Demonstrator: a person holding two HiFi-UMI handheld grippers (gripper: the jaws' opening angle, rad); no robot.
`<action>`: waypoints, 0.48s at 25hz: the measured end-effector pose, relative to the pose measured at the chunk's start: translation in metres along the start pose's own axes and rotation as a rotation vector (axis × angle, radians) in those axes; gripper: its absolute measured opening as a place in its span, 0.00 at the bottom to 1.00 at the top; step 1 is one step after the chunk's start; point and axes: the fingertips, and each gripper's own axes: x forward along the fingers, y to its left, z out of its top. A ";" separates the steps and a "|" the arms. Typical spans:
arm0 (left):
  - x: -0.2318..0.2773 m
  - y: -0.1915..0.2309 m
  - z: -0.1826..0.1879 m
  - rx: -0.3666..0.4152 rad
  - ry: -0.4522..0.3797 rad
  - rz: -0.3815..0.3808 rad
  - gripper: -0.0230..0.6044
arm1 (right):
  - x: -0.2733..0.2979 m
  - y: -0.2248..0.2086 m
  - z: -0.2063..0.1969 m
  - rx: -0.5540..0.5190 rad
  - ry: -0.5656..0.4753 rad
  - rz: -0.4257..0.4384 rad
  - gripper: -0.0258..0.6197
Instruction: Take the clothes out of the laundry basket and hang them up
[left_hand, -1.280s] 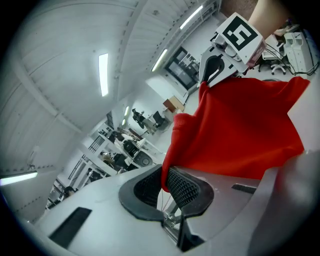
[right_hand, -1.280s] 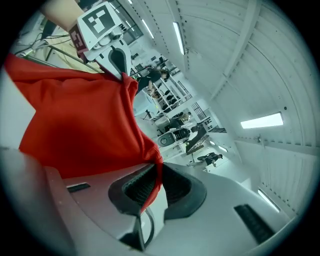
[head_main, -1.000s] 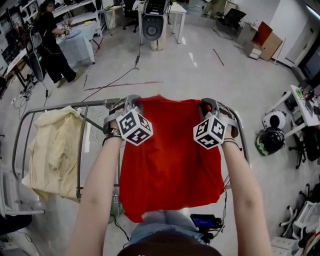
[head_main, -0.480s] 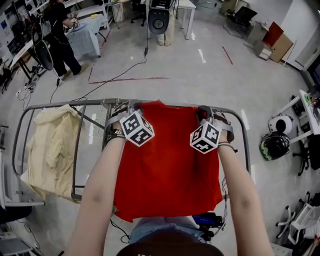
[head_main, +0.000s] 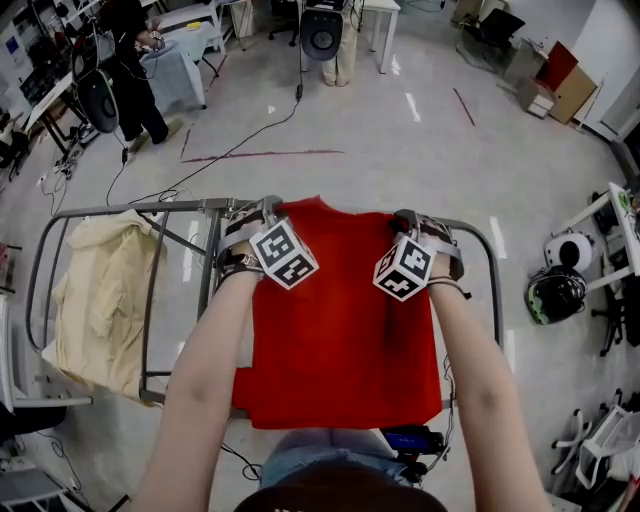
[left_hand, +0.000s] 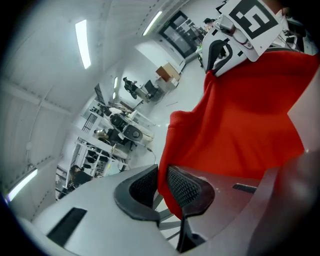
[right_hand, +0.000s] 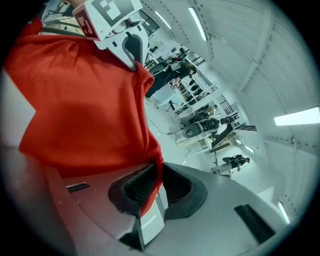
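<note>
— Where is the red cloth shirt (head_main: 340, 320)?
— Spread over the right part of the grey metal-tube drying rack (head_main: 130, 210), with its top edge near the far rail.
— And the left hand-held gripper (left_hand: 162, 186)?
— Clamped narrow on one top corner. The right hand-held gripper (right_hand: 159, 186) pinches the other.
— Anything beside it?
— A cream cloth garment (head_main: 100, 290) is draped on the rack's left part.

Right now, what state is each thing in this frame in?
red shirt, spread out, gripped along its top edge.
left tool, shut on the red shirt.
right tool, shut on the red shirt.
rack, standing unfolded.
cream garment, draped over the rack.
</note>
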 end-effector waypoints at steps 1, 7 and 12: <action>0.002 0.000 -0.001 -0.002 0.009 0.003 0.09 | 0.002 0.001 -0.001 0.000 0.003 0.003 0.12; 0.004 0.015 -0.002 -0.029 0.027 0.087 0.34 | 0.009 -0.012 -0.004 0.081 0.027 -0.052 0.39; -0.005 0.028 -0.001 -0.067 -0.011 0.133 0.61 | -0.002 -0.026 -0.002 0.148 0.018 -0.111 0.52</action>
